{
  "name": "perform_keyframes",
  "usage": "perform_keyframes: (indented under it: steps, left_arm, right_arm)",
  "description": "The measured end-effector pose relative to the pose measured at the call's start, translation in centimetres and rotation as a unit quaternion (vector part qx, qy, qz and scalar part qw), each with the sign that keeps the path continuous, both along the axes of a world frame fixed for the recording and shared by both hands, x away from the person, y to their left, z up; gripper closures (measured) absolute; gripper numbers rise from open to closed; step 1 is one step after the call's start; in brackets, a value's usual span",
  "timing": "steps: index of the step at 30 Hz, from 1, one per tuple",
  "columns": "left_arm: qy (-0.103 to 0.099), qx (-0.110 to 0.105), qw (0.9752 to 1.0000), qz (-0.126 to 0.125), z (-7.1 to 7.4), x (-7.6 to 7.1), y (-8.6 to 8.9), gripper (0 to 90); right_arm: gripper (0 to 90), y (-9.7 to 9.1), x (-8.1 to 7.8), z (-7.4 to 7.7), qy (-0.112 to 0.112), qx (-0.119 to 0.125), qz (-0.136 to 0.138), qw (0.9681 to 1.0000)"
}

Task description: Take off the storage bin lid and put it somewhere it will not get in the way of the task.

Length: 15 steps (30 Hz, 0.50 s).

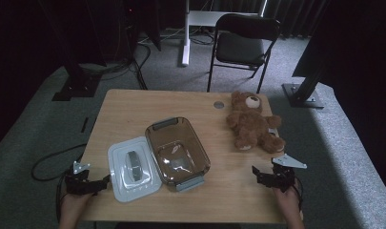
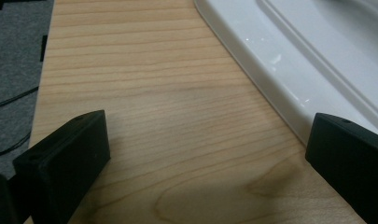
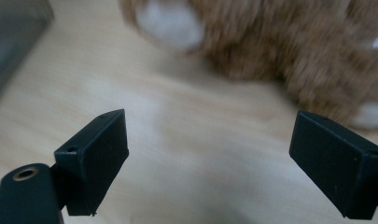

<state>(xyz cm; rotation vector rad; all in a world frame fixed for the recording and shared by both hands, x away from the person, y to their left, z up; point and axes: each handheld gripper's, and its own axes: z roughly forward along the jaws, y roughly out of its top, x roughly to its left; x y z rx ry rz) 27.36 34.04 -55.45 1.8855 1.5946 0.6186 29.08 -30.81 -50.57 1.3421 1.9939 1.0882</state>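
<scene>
A brown teddy bear (image 1: 251, 121) lies on its back at the right of the wooden table (image 1: 133, 107). A clear brown-tinted container (image 1: 177, 151) stands open at the middle, and its white lid (image 1: 132, 168) lies flat just left of it. My left gripper (image 1: 105, 181) rests open at the front left, its jaws beside the lid's (image 2: 280, 60) edge with bare wood between them. My right gripper (image 1: 255, 172) is open at the front right, a little short of the bear's (image 3: 289, 42) feet, nothing between its jaws.
A black folding chair (image 1: 243, 40) stands beyond the table's far edge. A small round grey cap (image 1: 218, 104) is set in the tabletop near the bear's head. Cables trail on the grey carpet at the left. Black stand feet sit at both far corners.
</scene>
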Motion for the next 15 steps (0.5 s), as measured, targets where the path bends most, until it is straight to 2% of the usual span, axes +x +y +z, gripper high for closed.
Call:
perform_keyframes:
  steps: [3,7,9,10,11,13,15]
  left_arm:
    - [-0.006,0.02,0.9998,0.001,-0.2,-0.1,-0.3,0.5]
    - [-0.007,0.02,0.9998,0.006,-0.2,0.0,-0.5,0.5]
    - [-0.006,0.02,0.9998,0.005,-0.2,0.0,-0.5,0.5]
    - [-0.006,0.02,0.9998,0.006,-0.2,0.0,-0.6,0.5]
    - [-0.006,0.02,0.9998,0.007,-0.2,0.0,-0.6,0.5]
    - [-0.007,0.018,0.9998,0.007,-0.2,0.0,-0.7,0.5]
    - [-0.007,0.018,0.9998,0.007,-0.2,0.0,-0.7,0.5]
  right_arm:
    - [13.9,-0.1,0.8,1.1,-0.008,-0.012,-0.018,0.9997]
    - [16.3,-0.4,1.8,2.2,-0.02,-0.002,-0.043,0.9989]
    - [14.1,-0.3,2.4,2.7,-0.024,-0.007,-0.064,0.9977]
    - [12.1,-0.3,2.8,3.0,-0.01,-0.001,-0.071,0.9974]
    - [12.0,-0.4,3.3,3.3,0.009,0.021,-0.073,0.9971]
    - [10.9,-0.4,3.9,3.6,0.015,0.038,-0.064,0.9971]
    - [10.9,-0.2,4.8,4.0,0.023,0.035,-0.072,0.9965]
